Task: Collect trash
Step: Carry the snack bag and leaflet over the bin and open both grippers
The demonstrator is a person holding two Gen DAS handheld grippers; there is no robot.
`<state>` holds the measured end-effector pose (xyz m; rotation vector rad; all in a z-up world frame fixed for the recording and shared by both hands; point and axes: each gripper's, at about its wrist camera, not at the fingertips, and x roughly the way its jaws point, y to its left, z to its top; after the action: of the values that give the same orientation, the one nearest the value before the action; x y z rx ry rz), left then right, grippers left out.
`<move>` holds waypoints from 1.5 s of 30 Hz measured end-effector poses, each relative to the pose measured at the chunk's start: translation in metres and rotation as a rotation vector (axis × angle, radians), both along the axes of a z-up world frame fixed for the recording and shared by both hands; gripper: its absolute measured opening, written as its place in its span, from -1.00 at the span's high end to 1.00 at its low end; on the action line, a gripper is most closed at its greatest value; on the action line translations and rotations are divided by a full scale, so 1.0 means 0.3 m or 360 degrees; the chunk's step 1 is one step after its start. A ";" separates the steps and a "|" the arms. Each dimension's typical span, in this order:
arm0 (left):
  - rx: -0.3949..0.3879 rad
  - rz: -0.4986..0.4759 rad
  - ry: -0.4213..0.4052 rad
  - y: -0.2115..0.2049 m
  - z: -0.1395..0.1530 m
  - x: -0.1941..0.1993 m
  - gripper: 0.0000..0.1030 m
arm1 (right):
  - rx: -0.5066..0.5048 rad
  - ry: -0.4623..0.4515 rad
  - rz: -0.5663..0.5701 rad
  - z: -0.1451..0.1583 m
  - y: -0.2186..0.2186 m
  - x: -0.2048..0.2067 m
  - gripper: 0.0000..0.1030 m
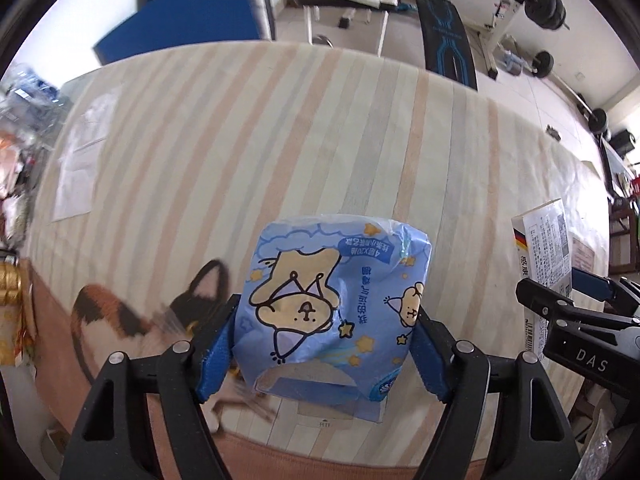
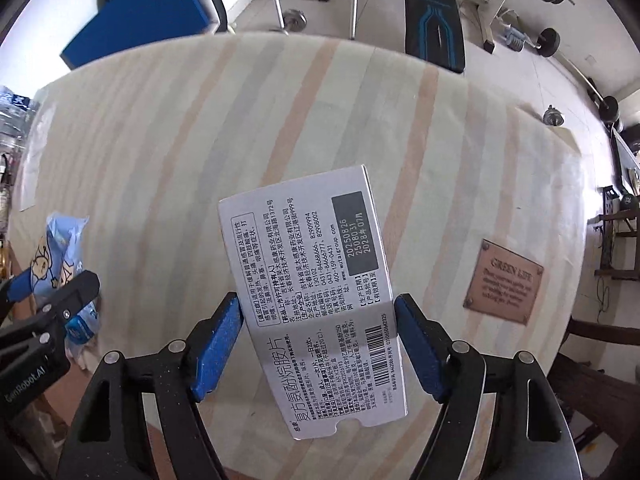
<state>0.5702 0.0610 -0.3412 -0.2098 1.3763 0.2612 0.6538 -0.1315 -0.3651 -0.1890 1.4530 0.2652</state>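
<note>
My left gripper (image 1: 324,316) is shut on a crumpled blue tissue wrapper (image 1: 332,304) printed with cartoon bears, held above the striped mattress (image 1: 280,128). My right gripper (image 2: 318,312) is shut on a white medicine box (image 2: 316,280) with black print and a barcode, held above the same mattress (image 2: 200,140). The box (image 1: 546,256) and the right gripper (image 1: 576,320) show at the right of the left wrist view. The wrapper (image 2: 60,256) and the left gripper (image 2: 48,304) show at the left of the right wrist view.
A calico cat (image 1: 156,316) is below and left of the wrapper, blurred. A brown label plate (image 2: 504,282) is sewn on the mattress at right. A clear plastic sheet (image 1: 80,160) lies at far left. A weight bench (image 1: 446,36), barbell rack (image 1: 536,4) and blue board (image 1: 184,20) stand beyond.
</note>
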 end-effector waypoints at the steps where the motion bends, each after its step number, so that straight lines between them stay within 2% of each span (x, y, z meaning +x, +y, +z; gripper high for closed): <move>1: 0.0003 0.0017 -0.0022 -0.001 0.026 -0.032 -0.45 | 0.0008 -0.0016 0.0003 0.019 0.002 -0.018 -0.52; 10: 0.0033 0.0209 -0.0185 0.027 0.205 -0.320 -0.45 | 0.0150 -0.0107 0.0062 0.206 0.027 -0.288 -0.52; 15: 0.0037 0.0327 -0.0266 0.052 0.293 -0.567 -0.45 | 0.0237 -0.0124 0.0146 0.274 0.061 -0.472 -0.52; 22: 0.0035 0.0532 -0.0330 0.074 0.342 -1.036 -0.45 | 0.0311 -0.0129 0.0354 0.359 0.165 -0.860 -0.52; 26: 0.0025 0.0684 -0.0330 0.070 0.323 -1.356 -0.45 | 0.0317 -0.0114 0.0476 0.355 0.207 -1.119 -0.52; 30: -0.0008 0.0853 -0.0310 0.059 0.263 -1.680 -0.45 | 0.0295 -0.0092 0.0589 0.309 0.248 -1.374 -0.52; 35: -0.0085 0.1067 -0.0201 0.049 0.113 -2.003 -0.45 | 0.0245 0.0023 0.0716 0.173 0.301 -1.697 -0.52; 39: -0.0199 0.1261 -0.0110 0.060 -0.053 -2.206 -0.45 | 0.0187 0.0144 0.0820 0.002 0.345 -1.892 -0.52; 45: -0.0429 0.1544 -0.0009 0.117 -0.417 -2.412 -0.45 | 0.0101 0.0371 0.0912 -0.366 0.423 -2.060 -0.52</move>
<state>-0.1535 0.0961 -0.4664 -1.1056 1.2117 0.8723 0.0359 -0.0046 -0.4751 -0.5378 1.5944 0.8201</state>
